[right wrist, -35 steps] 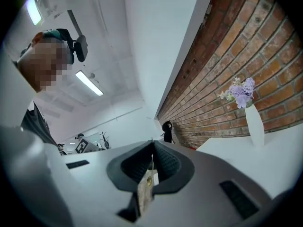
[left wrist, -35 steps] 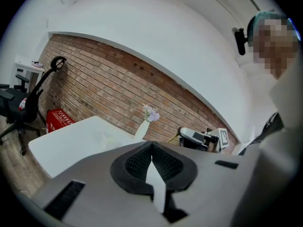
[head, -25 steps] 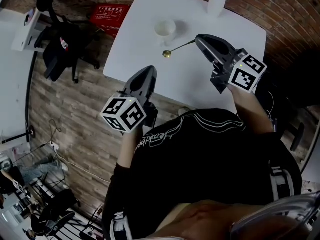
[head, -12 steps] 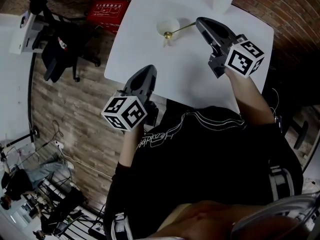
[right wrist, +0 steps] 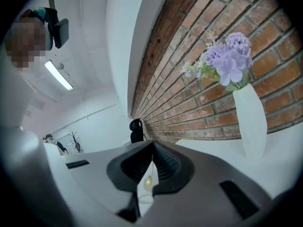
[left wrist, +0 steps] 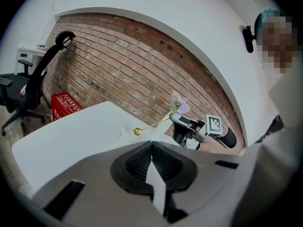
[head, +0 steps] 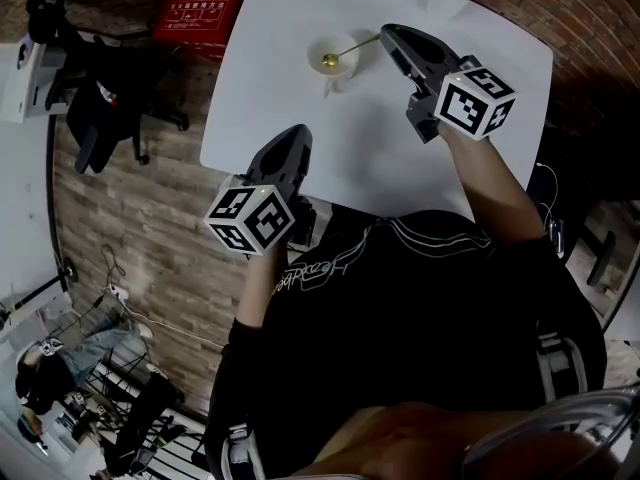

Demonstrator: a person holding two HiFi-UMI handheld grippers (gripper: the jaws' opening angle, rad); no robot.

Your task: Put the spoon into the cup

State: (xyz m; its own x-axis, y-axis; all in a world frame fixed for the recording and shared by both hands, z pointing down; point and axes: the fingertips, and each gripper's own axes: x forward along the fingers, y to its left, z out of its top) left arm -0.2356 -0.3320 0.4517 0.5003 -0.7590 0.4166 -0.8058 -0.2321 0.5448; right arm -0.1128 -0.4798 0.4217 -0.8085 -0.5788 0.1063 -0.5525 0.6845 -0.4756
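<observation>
Spoon (head: 356, 46) sits clamped by its handle in our right gripper (head: 390, 36), its bowl end over the cup (head: 313, 58); our left gripper (head: 295, 140), jaws together and empty, is farther away.

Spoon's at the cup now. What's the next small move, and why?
Probably lower the right claw a little so the spoon dips into the cup. The claw is shut on the handle's end, and the spoon's bowl sits over the cup's mouth, seemingly not yet inside.
</observation>
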